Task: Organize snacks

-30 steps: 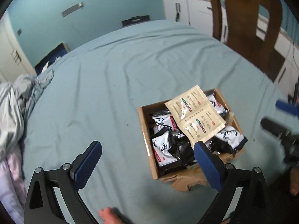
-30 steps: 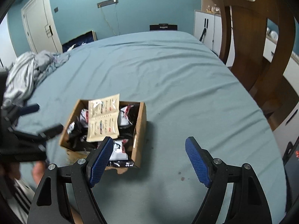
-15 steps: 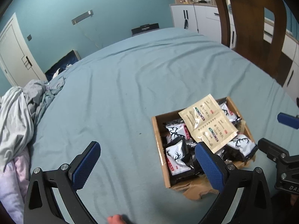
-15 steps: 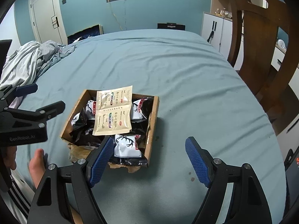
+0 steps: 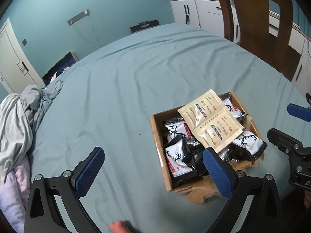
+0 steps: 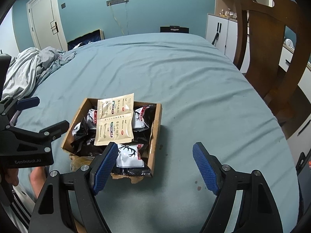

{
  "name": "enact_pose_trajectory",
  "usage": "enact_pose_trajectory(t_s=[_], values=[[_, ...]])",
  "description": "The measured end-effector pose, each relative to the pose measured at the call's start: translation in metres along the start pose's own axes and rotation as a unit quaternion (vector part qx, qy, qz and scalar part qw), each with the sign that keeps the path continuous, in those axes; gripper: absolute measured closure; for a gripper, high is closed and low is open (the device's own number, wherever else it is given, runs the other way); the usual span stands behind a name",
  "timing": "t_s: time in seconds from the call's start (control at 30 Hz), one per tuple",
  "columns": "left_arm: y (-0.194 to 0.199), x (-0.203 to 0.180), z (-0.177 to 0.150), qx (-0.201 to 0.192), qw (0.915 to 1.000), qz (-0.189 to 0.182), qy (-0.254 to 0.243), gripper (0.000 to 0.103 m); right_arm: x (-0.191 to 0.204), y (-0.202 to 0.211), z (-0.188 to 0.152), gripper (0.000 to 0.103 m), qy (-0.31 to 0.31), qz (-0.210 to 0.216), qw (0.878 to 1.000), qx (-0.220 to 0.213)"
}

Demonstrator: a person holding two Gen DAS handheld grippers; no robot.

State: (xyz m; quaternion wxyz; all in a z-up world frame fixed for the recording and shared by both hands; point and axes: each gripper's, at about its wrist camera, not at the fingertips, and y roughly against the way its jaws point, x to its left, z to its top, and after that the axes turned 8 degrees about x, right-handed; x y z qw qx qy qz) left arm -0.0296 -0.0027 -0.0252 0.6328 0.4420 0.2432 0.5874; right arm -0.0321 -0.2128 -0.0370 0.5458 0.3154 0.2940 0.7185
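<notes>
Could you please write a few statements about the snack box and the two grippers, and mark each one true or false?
1. The cardboard box sits on a blue bed sheet. True.
2. A beige double sachet lies on top of the black-and-white packets. True.
3. The right gripper grips a packet. False: it is open and empty.
4. The box is empty. False: it is filled with packets.
5. The left gripper is open. True.

A wide bed in a blue-grey sheet fills the room; crumpled grey bedding lies at its left edge; teal walls stand behind, a white door far left; a brown wooden chair and white cabinets stand right.
</notes>
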Motion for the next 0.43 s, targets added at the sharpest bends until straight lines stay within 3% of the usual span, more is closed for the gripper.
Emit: enact_pose_trajectory(t_s=[0.43], values=[[-0.0031,-0.0015,0.0013,0.006,1.0,-0.007,-0.002,0.0,0.0049,-0.0003,0.0011,0.024,0.009,0.008,1.0,-0.005]])
